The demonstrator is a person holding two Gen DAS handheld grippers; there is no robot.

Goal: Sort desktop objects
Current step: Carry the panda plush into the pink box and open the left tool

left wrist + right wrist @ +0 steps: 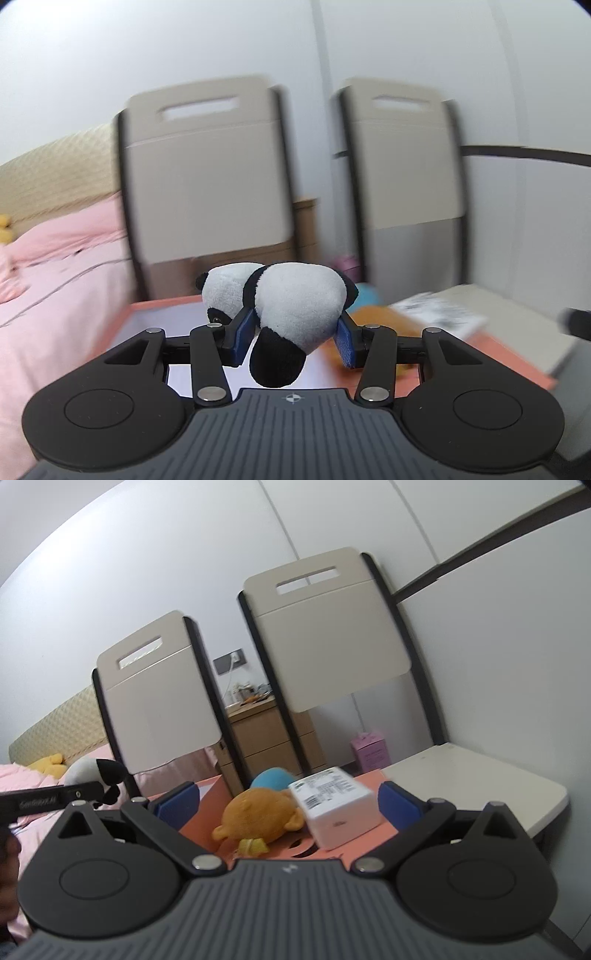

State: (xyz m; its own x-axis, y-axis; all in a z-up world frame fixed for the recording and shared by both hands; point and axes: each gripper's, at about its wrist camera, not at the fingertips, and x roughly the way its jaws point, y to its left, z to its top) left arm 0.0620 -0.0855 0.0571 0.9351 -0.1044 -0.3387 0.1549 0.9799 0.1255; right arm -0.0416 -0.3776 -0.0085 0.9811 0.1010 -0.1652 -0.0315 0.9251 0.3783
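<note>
My left gripper (295, 332) is shut on a black-and-white panda plush (291, 306) and holds it in the air above the orange surface (155, 306). The panda also shows in the right wrist view (92, 771), at the far left beside the left gripper's body. My right gripper (288, 801) is open and empty. Between and beyond its fingers lie an orange plush (255, 819), a white labelled box (336, 805) and a blue plush (273, 777) on the orange surface (369, 845).
Two folded beige chairs (325, 627) lean on the white wall behind. A pink bed (55, 266) lies left, with a yellow plush (48, 764). A white tabletop (472, 786) extends right. A wooden nightstand (269, 734) and a pink box (369, 749) stand at the back.
</note>
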